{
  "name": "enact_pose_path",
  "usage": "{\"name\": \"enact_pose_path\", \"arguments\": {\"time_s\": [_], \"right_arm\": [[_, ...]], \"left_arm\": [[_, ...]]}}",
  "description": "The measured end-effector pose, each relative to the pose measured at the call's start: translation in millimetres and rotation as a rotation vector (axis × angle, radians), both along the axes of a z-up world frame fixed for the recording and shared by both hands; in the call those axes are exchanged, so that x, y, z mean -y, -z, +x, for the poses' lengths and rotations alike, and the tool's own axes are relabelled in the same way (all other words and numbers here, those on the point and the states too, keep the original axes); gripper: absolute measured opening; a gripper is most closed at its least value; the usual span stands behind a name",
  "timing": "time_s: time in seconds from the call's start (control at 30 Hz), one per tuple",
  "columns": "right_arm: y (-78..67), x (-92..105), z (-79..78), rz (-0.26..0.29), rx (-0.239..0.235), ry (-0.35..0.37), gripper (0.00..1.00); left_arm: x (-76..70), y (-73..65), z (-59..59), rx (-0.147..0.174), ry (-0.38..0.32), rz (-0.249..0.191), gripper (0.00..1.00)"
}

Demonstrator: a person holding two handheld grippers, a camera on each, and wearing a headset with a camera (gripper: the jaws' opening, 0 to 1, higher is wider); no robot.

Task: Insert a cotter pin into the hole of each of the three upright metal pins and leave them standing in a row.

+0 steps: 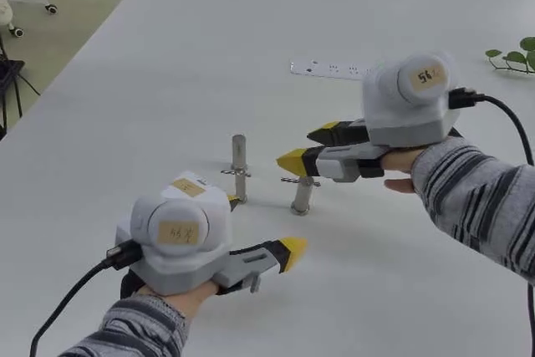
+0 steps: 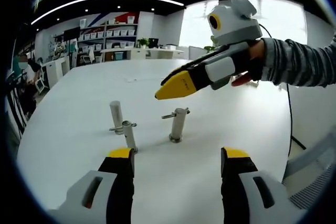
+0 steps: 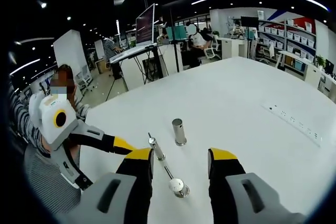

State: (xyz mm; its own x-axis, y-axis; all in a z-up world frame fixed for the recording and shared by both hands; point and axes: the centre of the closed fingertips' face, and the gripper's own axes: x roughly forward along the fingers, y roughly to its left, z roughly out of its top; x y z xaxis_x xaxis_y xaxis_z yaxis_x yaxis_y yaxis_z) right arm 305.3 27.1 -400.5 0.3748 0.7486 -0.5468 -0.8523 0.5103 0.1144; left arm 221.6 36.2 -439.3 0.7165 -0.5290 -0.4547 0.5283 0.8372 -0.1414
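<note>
Three upright metal pins stand close together on the white table (image 1: 167,81). In the left gripper view a bare pin (image 2: 116,114) stands at the back. In front of it is a pin (image 2: 129,136) with a cotter pin (image 2: 122,126) through it. To their right is a third pin (image 2: 177,124) with a cotter pin (image 2: 175,113). My right gripper (image 1: 306,148) hovers open over that right pin (image 1: 303,196), which lies below its jaws (image 3: 177,184). My left gripper (image 1: 263,225) is open and empty, just short of the pins (image 1: 240,165).
A white power strip (image 1: 330,68) lies on the table behind the right gripper. A green plant (image 1: 514,54) sits at the right edge. Off the table's left side is a wheeled chair base (image 1: 25,2) on the floor.
</note>
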Motion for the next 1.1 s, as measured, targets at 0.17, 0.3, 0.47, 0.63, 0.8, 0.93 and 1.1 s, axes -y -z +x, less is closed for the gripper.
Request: {"name": "enact_pose_path", "arguments": {"time_s": [0.17, 0.3, 0.47, 0.63, 0.8, 0.93, 1.1], "right_arm": [[1.9, -18.8, 6.0, 0.002, 0.020, -0.011, 0.34], [6.0, -30.5, 15.7, -0.002, 0.039, -0.015, 0.30], [16.5, -44.0, 21.6, -0.019, 0.030, -0.018, 0.30], [31.5, -52.3, 26.8, -0.028, 0.019, -0.006, 0.28], [38.7, -62.6, 32.4, -0.048, 0.034, -0.002, 0.25], [43.1, -67.1, 36.8, -0.053, 0.028, 0.012, 0.22], [50.2, -73.9, 37.4, -0.070, 0.024, 0.007, 0.19]], "left_arm": [[-8.2, -5.1, -2.9, 0.014, -0.009, -0.013, 0.75], [-14.4, -6.3, -3.5, 0.033, -0.009, 0.002, 0.79], [-21.7, -7.1, -2.3, 0.033, -0.018, -0.008, 0.86], [-27.1, -6.4, -3.1, 0.039, -0.016, 0.011, 0.91], [-28.3, -11.0, 0.5, 0.045, -0.027, -0.049, 0.95], [-31.3, -9.9, 1.2, 0.057, -0.024, -0.013, 0.98], [-33.0, -12.0, 2.7, 0.058, -0.032, -0.024, 0.99]]}}
